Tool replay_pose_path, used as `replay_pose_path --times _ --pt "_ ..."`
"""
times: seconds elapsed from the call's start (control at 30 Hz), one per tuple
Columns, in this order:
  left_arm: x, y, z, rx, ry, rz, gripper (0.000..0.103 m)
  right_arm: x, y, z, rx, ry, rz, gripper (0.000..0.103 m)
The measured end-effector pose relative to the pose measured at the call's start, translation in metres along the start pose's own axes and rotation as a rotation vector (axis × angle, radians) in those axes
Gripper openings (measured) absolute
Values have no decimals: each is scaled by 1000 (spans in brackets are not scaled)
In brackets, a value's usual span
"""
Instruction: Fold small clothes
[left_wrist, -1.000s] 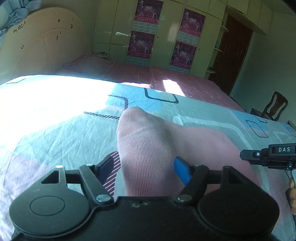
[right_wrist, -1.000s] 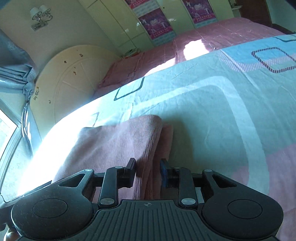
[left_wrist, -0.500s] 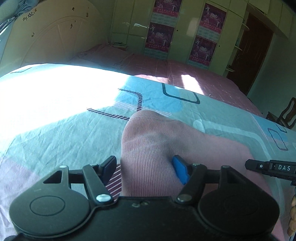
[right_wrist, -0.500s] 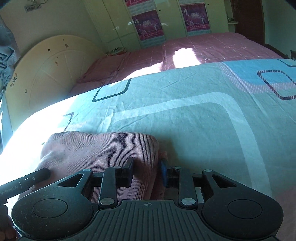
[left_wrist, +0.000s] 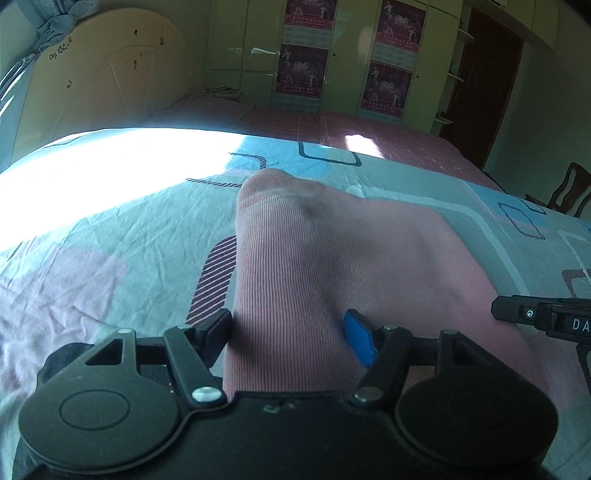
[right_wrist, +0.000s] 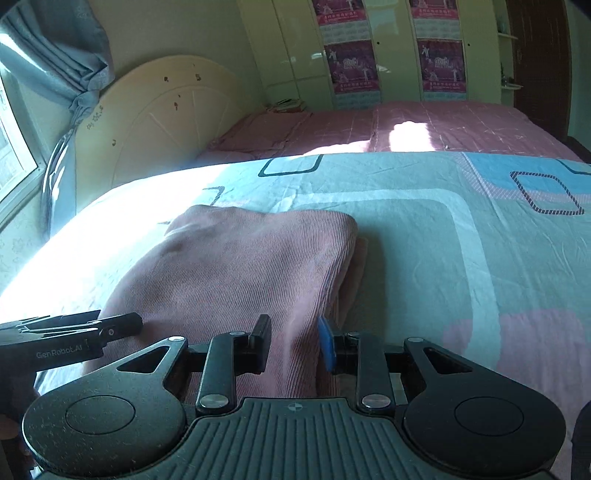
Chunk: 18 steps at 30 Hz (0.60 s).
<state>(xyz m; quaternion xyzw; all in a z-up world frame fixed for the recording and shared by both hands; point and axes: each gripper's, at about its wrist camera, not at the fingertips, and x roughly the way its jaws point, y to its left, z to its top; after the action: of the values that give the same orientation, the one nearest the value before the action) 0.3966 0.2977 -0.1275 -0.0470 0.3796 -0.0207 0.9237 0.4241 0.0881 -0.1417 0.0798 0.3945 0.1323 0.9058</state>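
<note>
Pink ribbed garment (left_wrist: 332, 258), folded over on the bed (right_wrist: 461, 240), is pinched at its near edge by both the left gripper (left_wrist: 288, 332) and right gripper (right_wrist: 293, 339), likely mid-fold; next comes laying it flat.

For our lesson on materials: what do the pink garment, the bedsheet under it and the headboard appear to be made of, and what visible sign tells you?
Pink garment: probably a soft ribbed knit, matte; fine parallel ridges show.
Bedsheet: likely thin woven cotton, matte, printed; it creases finely.
Headboard: seemingly painted wood or board, cream, slightly glossy, with dark chips.
</note>
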Motion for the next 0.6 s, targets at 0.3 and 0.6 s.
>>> replay_pose_path --times 0.3,0.6 --pt "-7 4 -16 -15 33 -11 70 9 0 -22 9 23 -112 28" --pt "-18 9 -44 -10 51 -34 71 6 -5 -57 66 52 -149 31"
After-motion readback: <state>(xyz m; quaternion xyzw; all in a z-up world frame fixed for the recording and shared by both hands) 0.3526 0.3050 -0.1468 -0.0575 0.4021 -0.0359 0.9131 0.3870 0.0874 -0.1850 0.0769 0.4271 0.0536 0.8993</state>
